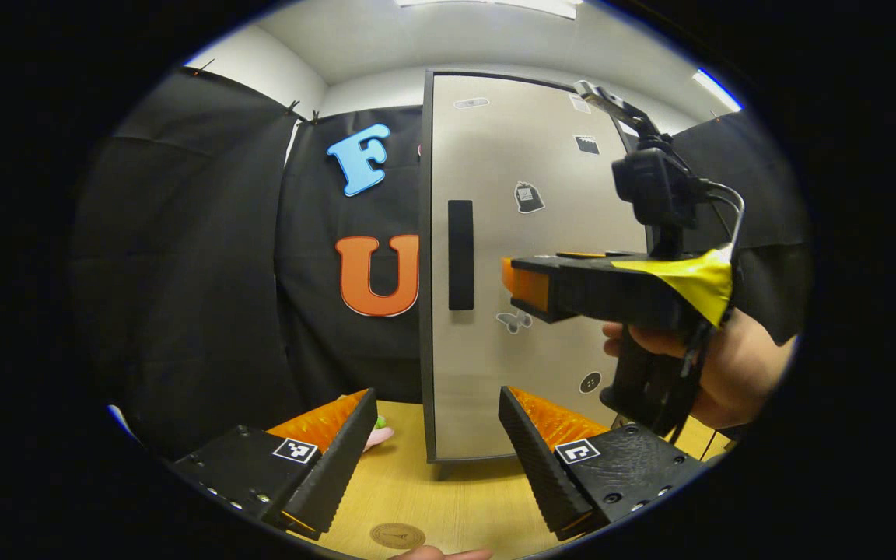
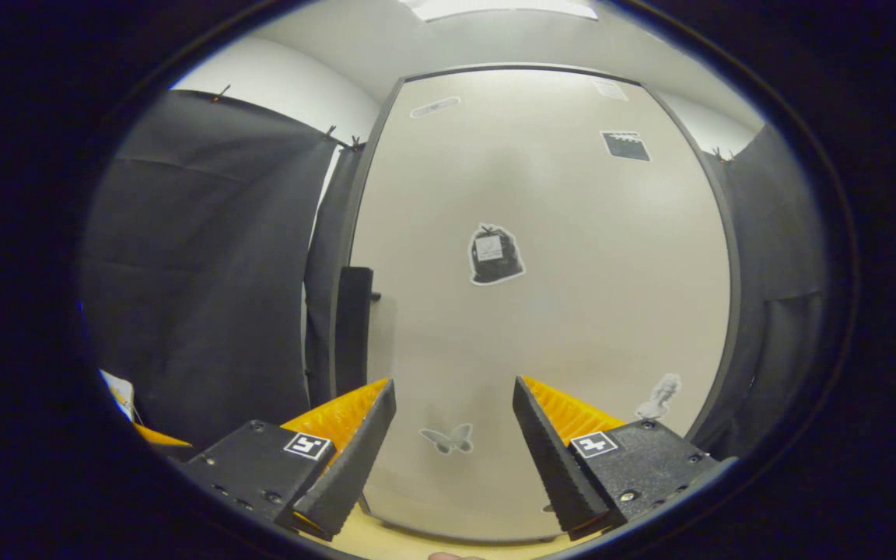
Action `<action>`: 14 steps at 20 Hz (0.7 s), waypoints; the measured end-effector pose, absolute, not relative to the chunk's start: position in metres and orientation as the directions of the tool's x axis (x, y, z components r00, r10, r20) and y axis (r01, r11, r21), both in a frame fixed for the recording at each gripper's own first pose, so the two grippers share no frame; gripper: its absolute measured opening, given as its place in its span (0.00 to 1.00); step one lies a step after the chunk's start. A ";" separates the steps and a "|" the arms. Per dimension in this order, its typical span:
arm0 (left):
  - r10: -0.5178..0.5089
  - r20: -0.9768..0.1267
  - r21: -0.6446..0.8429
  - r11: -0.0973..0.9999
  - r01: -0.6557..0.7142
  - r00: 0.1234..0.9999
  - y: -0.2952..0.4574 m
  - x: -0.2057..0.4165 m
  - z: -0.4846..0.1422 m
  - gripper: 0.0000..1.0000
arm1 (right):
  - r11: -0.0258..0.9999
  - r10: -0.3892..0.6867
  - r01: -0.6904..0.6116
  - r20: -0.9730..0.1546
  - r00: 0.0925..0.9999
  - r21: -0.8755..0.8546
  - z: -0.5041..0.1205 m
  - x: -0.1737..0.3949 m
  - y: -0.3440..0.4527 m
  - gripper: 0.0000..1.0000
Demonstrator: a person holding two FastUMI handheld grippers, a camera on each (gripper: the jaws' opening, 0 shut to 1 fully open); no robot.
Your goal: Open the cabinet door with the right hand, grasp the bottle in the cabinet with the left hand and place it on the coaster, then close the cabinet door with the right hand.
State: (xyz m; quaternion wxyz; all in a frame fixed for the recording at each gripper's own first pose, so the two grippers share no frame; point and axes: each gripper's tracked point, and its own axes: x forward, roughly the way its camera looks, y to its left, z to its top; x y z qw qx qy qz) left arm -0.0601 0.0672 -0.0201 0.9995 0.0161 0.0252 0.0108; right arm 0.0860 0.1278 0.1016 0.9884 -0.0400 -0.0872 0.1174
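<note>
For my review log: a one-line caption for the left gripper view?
Right gripper nears the closed cabinet door by its handle; coaster waits on the table.

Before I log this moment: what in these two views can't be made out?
- Bottle: hidden behind the closed cabinet door in both views.
- Coaster: at the left gripper view's bottom edge, its print too small to make out.
- Right gripper: its jaws are seen side-on in the left gripper view, but open in its own view.
- Pink-and-green thing: mostly behind the left gripper's finger.

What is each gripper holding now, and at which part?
Nothing. The left gripper and the right gripper both have open jaws with nothing between them; the cabinet door is shut, its handle untouched.
</note>
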 end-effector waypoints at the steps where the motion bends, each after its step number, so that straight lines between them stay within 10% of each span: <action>1: 0.029 -0.053 0.032 0.999 -0.028 0.998 0.070 -0.063 -0.021 0.95 | 0.963 0.261 -0.246 0.160 0.952 -0.108 0.103 0.090 0.138 0.97; 8: 0.129 -0.066 0.022 0.992 -0.127 0.990 0.106 -0.088 -0.028 0.95 | 0.941 0.329 -0.311 0.137 0.935 -0.137 0.106 0.107 0.191 0.97; 14: 0.201 -0.088 0.006 0.979 -0.202 0.976 0.142 -0.106 -0.038 0.95 | 0.956 0.240 -0.205 0.156 0.958 -0.208 0.108 0.118 0.205 0.55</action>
